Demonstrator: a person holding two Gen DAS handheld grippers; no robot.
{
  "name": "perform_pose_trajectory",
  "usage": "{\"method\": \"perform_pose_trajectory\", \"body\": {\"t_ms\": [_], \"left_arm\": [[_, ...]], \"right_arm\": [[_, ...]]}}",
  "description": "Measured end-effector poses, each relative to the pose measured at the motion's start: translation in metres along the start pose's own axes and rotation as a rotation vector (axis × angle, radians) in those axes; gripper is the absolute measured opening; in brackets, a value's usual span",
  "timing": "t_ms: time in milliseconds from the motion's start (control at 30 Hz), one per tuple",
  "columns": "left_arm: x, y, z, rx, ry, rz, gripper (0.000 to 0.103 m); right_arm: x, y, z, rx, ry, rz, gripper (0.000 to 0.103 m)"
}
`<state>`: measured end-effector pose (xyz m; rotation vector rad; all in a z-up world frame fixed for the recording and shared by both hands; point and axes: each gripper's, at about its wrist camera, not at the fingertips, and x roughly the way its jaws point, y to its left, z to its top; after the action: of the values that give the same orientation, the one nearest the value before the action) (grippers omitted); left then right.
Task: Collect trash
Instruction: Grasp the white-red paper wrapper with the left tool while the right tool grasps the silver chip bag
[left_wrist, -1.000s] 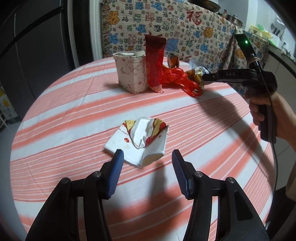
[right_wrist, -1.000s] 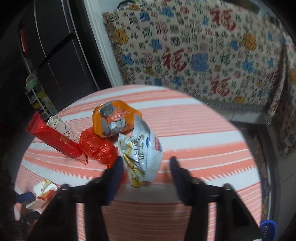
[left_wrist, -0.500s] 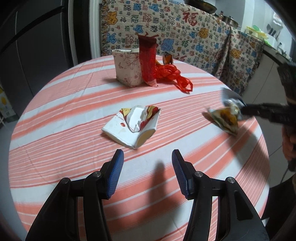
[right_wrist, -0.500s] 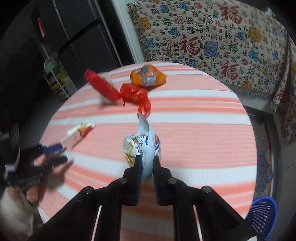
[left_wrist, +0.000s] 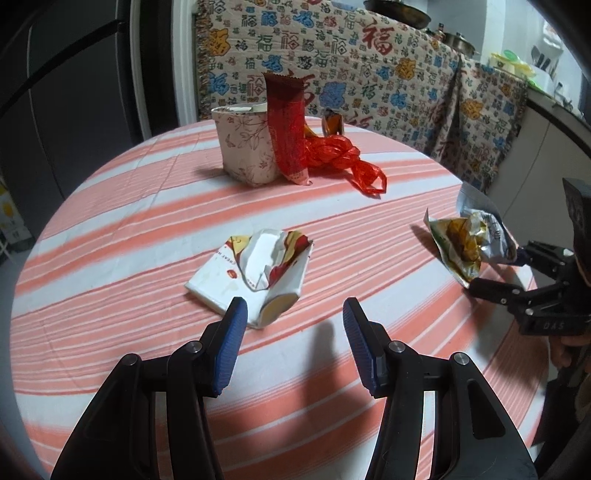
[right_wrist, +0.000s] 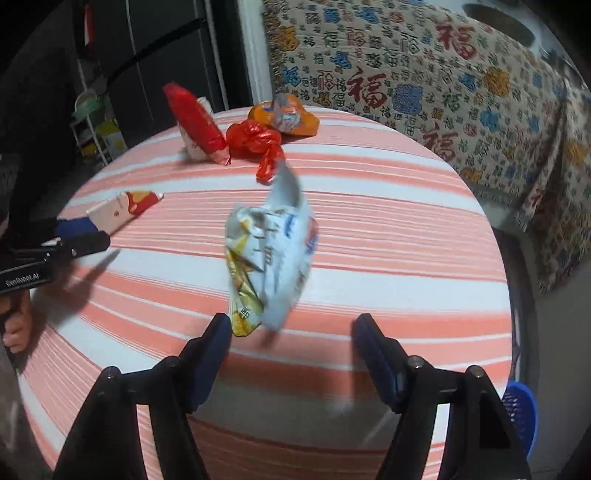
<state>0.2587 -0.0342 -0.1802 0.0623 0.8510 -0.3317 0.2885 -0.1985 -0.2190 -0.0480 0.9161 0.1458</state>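
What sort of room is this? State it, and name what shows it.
Probably a home dining spot beside a kitchen. A round table under a striped cloth holds snack wrappers, a fridge stands behind it, and pots sit on a counter at the far right, draped with a patterned blanket.

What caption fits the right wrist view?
Right gripper jaws opening, releasing the crumpled snack bag above the striped table.

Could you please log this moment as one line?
right tongs: opening, snack bag released | left tongs: open, empty, near flattened carton
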Motion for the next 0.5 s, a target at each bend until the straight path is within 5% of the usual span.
{"method": "perform_pose_trajectory", "body": {"t_ms": [333,400,433,467,500], "left_arm": [[0.000,0.002,0.012,-0.001,-0.003,0.003,0.055],[0.002,0.001,0.013,0.002,0.007,0.011,0.050],[0.003,-0.001,0.014,0.005,0.013,0.013,0.039],[0.004,-0.002,0.014,0.011,0.022,0.016,0.019],[0.005,-0.003,0.014,0.015,0.030,0.023,0.013]], "right_arm": [[-0.015,0.011,0.024,0.068,-0.043,0.052,0.072],[-0.015,0.009,0.029,0.090,-0.045,0.056,0.072],[-0.014,0.007,0.030,0.101,-0.042,0.053,0.070],[-0.012,0.005,0.032,0.113,-0.037,0.049,0.058],[-0.009,0.002,0.034,0.125,-0.023,0.048,0.023]]}}
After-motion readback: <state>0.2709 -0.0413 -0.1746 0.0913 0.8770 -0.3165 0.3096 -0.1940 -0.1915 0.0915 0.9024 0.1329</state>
